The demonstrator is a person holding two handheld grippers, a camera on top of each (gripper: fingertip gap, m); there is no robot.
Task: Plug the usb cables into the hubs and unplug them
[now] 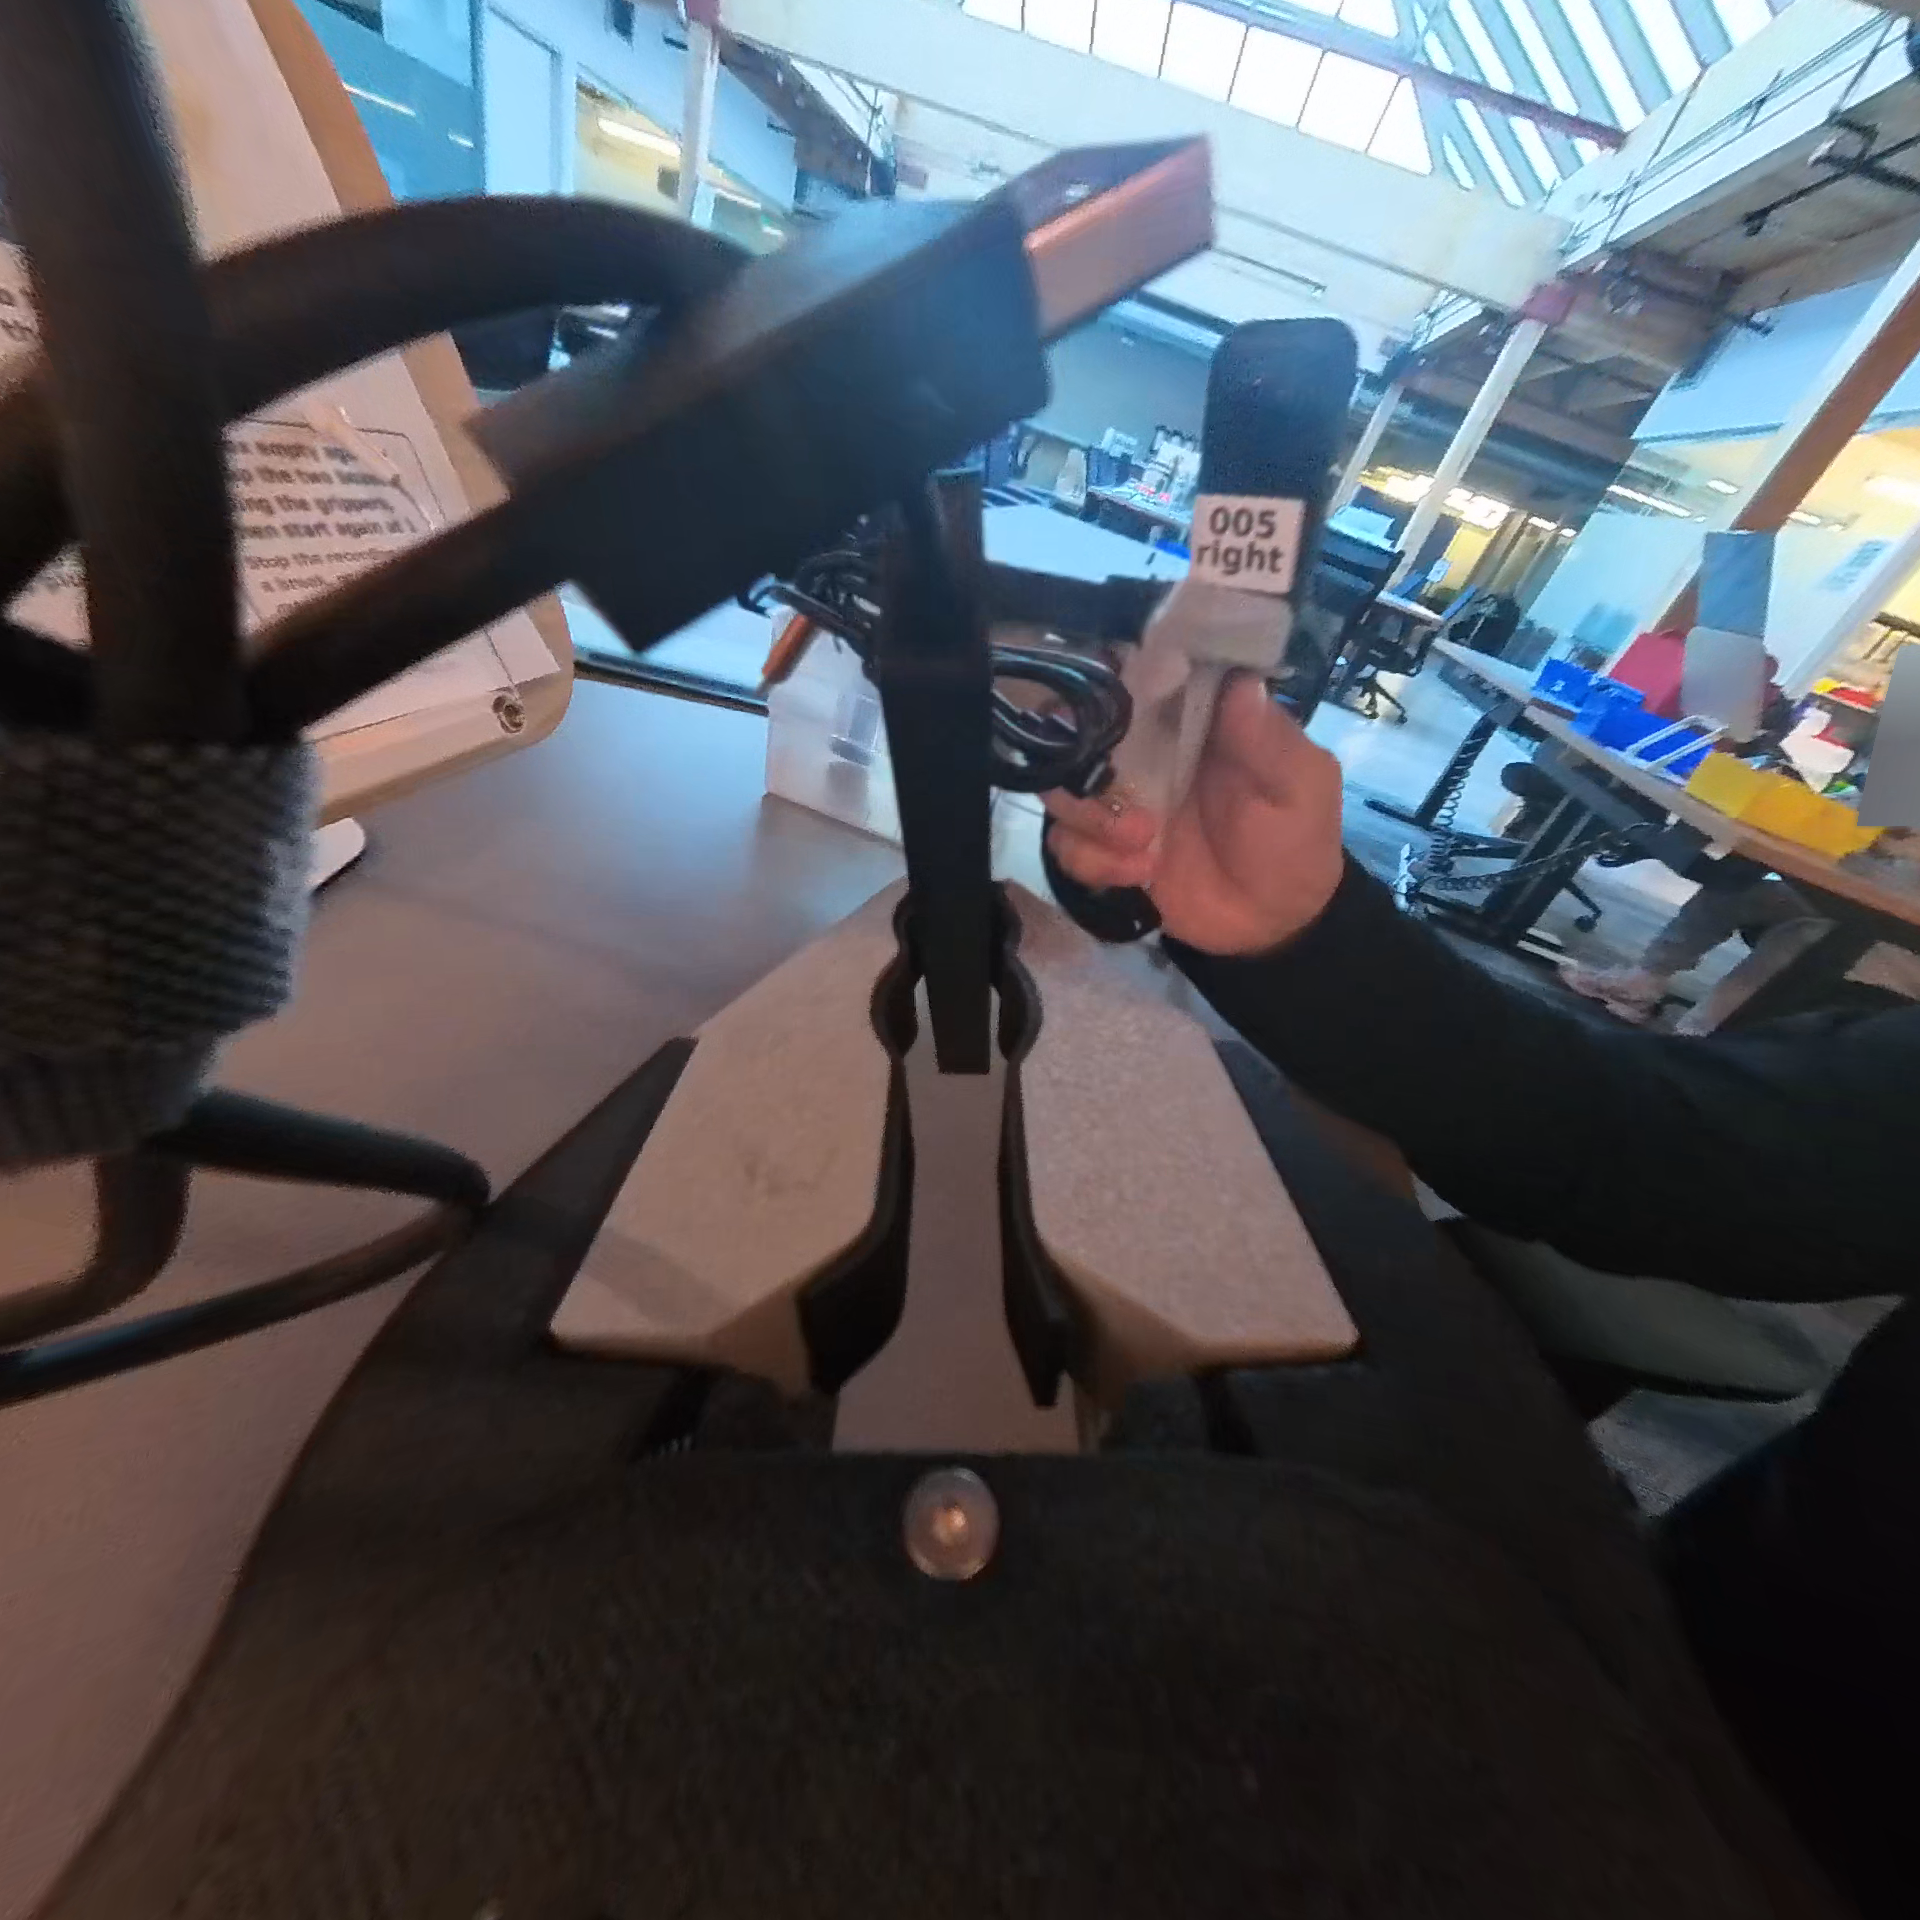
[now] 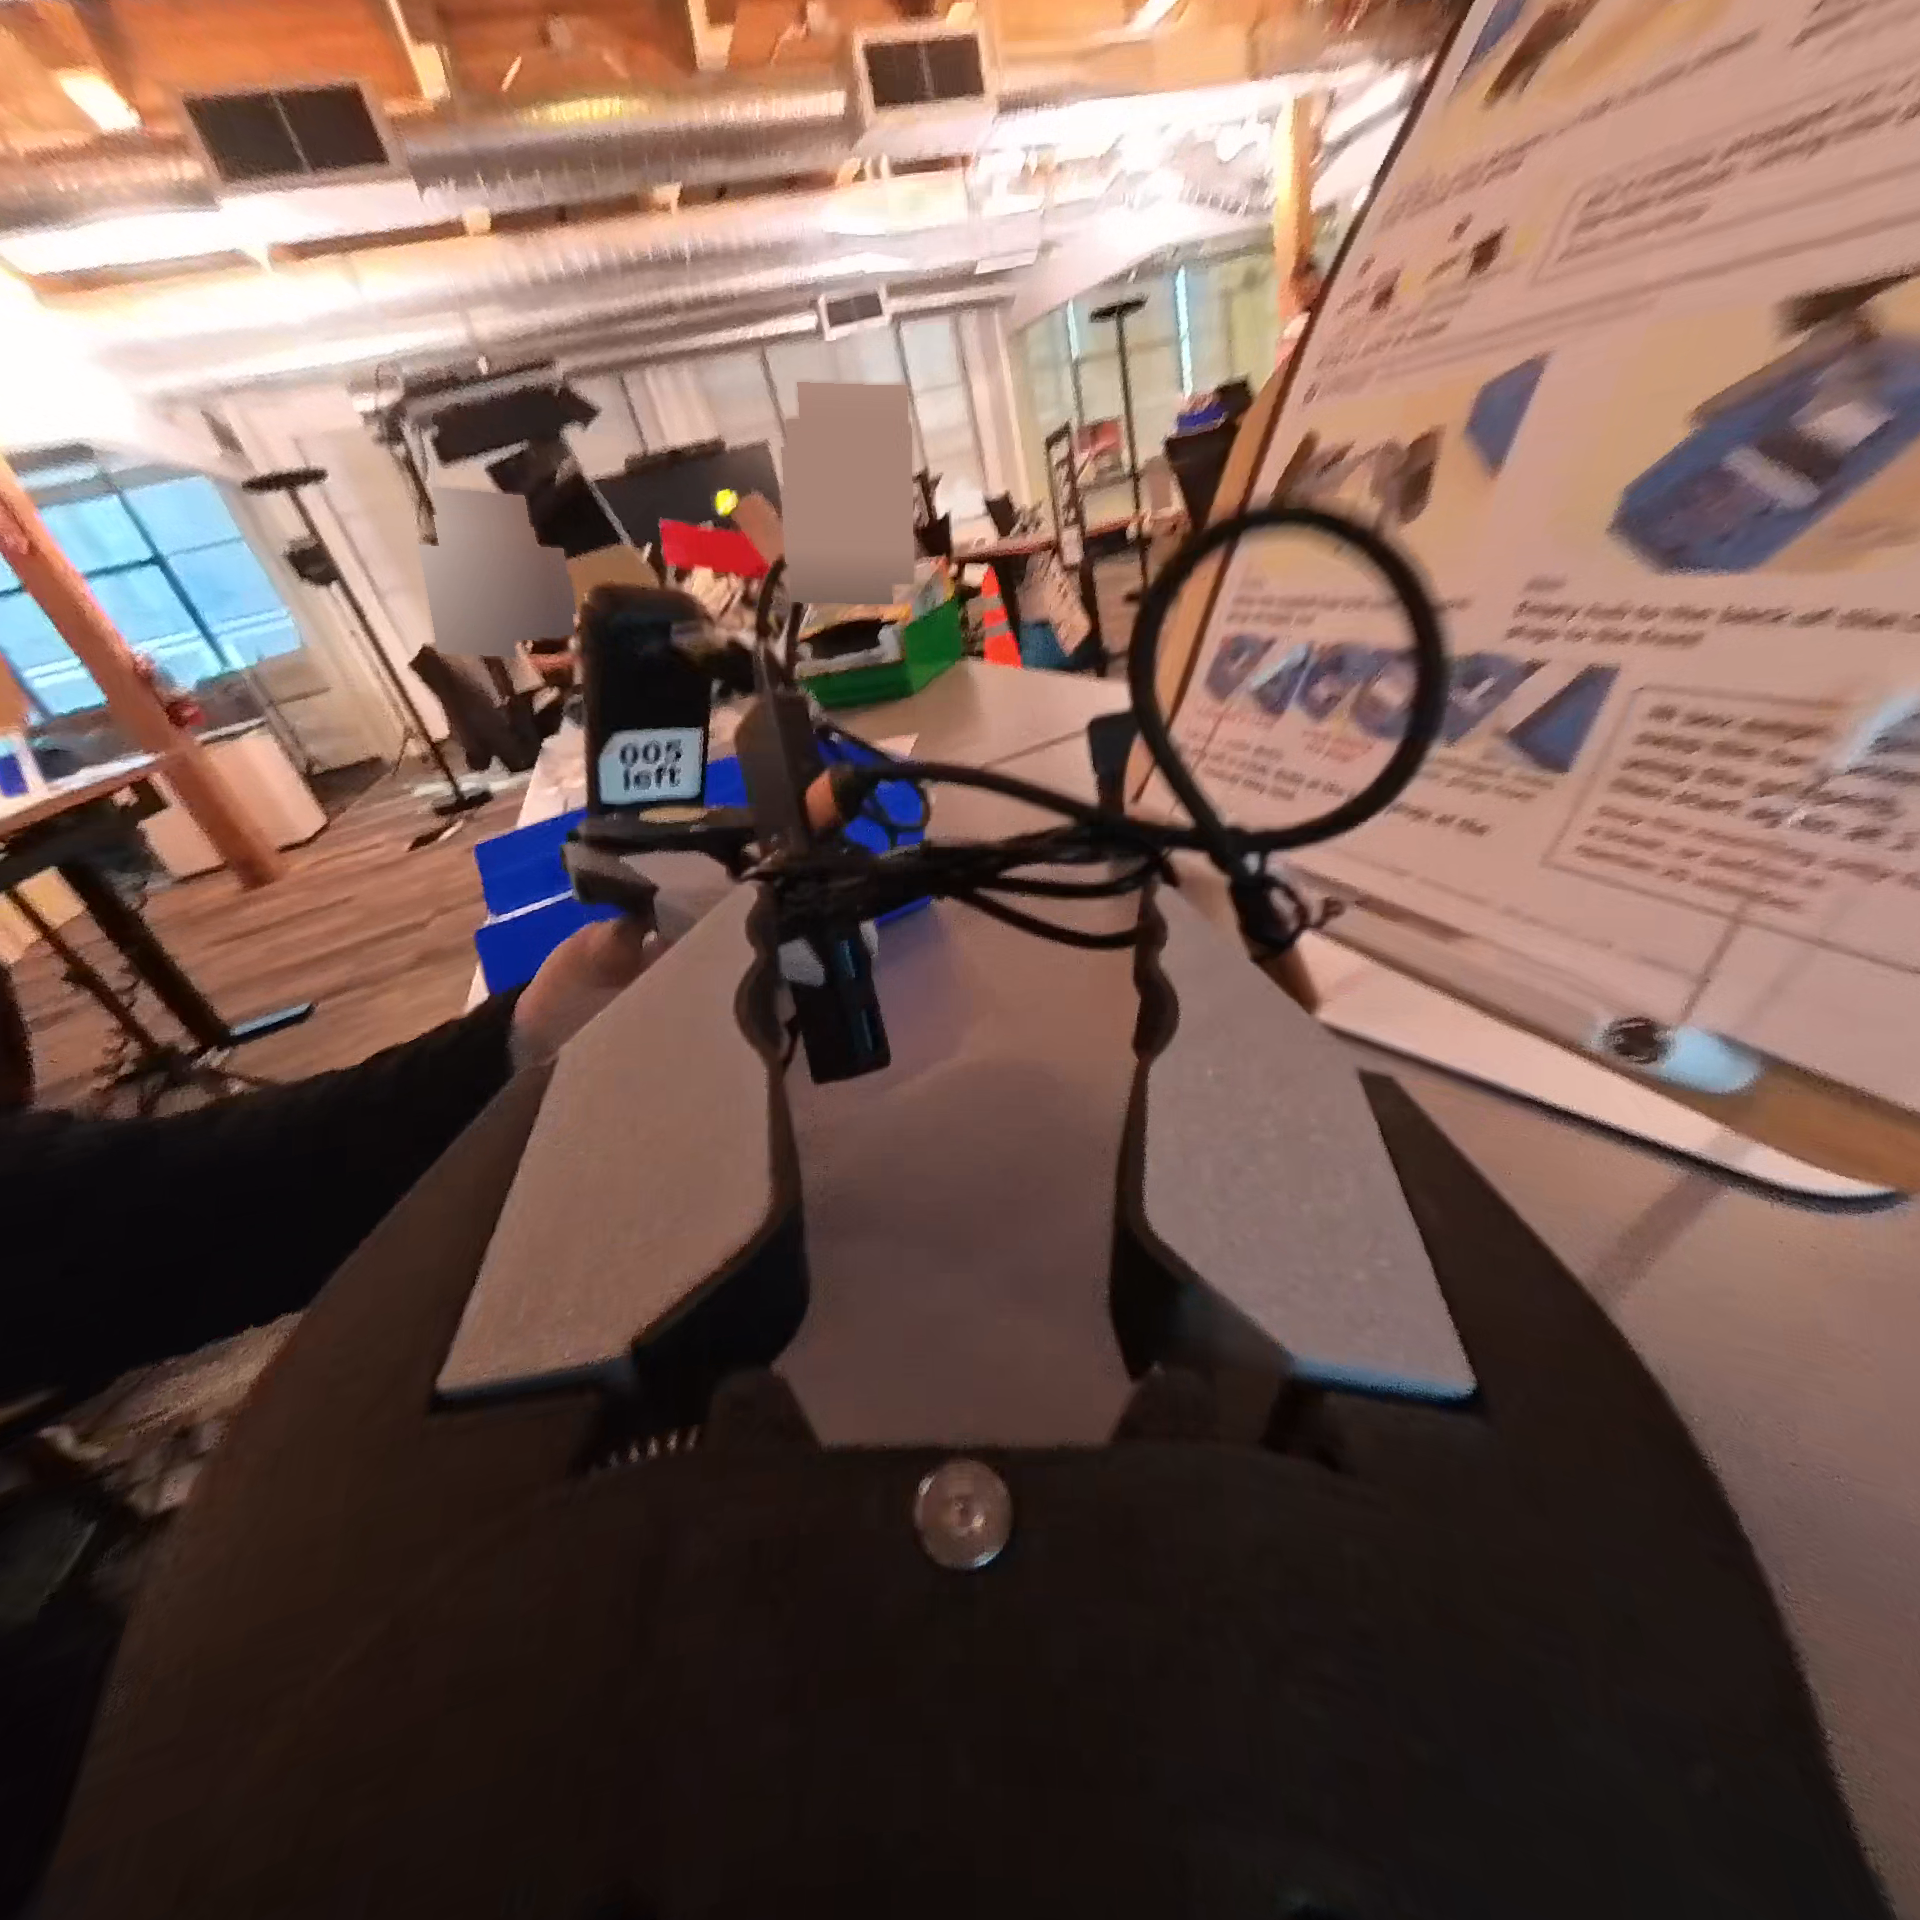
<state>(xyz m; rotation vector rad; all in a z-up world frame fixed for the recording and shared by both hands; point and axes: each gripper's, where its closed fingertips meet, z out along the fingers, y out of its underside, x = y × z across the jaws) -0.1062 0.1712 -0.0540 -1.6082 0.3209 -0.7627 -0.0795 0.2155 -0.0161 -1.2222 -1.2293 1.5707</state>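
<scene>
In the left wrist view my left gripper is shut on a slim black bar-shaped USB hub that stands upright between the fingers. At its top is a blurred black block with an orange side, joined to thick black cable loops bound by a grey strap. In the right wrist view my right gripper is open and empty. A black hub end with blue slots hangs by its left finger. Cables run right into a loop. A hand holds the right gripper's handle.
A tilted instruction board stands on the dark table at the left; it fills the right of the right wrist view. A clear box with coiled cables sits behind. Blue bins lie beyond the table edge. Across from one pair of fingers to the other is roughly 7 cm.
</scene>
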